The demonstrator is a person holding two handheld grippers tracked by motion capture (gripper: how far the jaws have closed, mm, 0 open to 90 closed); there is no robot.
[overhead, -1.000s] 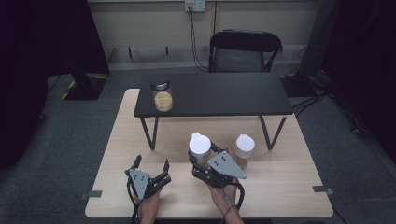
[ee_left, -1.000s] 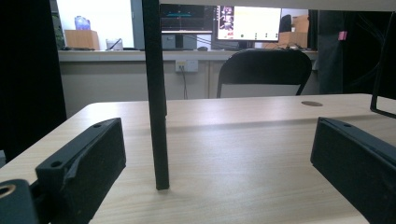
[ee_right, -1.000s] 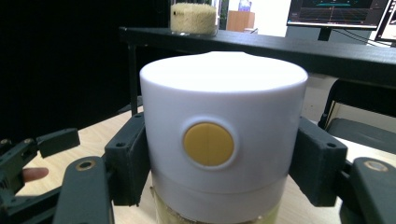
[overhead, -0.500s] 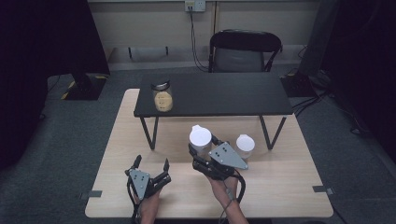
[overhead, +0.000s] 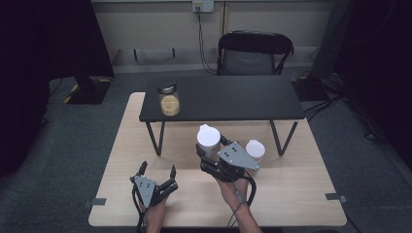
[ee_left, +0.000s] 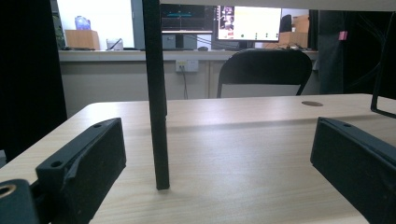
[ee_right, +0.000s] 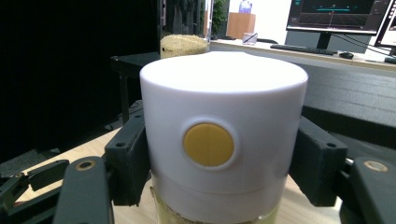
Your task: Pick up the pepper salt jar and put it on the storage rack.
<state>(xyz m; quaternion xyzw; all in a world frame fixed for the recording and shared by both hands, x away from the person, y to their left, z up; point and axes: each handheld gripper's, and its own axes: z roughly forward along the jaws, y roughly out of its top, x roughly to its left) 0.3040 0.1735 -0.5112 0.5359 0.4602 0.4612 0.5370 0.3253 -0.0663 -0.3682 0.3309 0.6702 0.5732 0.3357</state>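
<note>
My right gripper (overhead: 212, 151) is shut on a jar with a white lid (overhead: 209, 138) and holds it just above the wooden table (overhead: 291, 194), in front of the low black shelf (overhead: 233, 99). In the right gripper view the jaws press on both sides of the white lid (ee_right: 219, 116), which bears a round yellow button (ee_right: 208, 144); grain shows under it. A second white-lidded jar (overhead: 255, 150) stands just right of that gripper. A glass jar of grain (overhead: 169, 101) stands at the shelf's left end. My left gripper (overhead: 157, 170) rests open near the front edge, with nothing between its jaws (ee_left: 219, 163).
The shelf stands on thin black legs; one leg (ee_left: 156, 102) rises close in front of the left gripper. A black chair (overhead: 255, 53) stands behind the table. Monitors and a desk line the far wall.
The right gripper has risen with the white-lidded jar, lifting it off the table towards the shelf. The left gripper has stayed in place.
</note>
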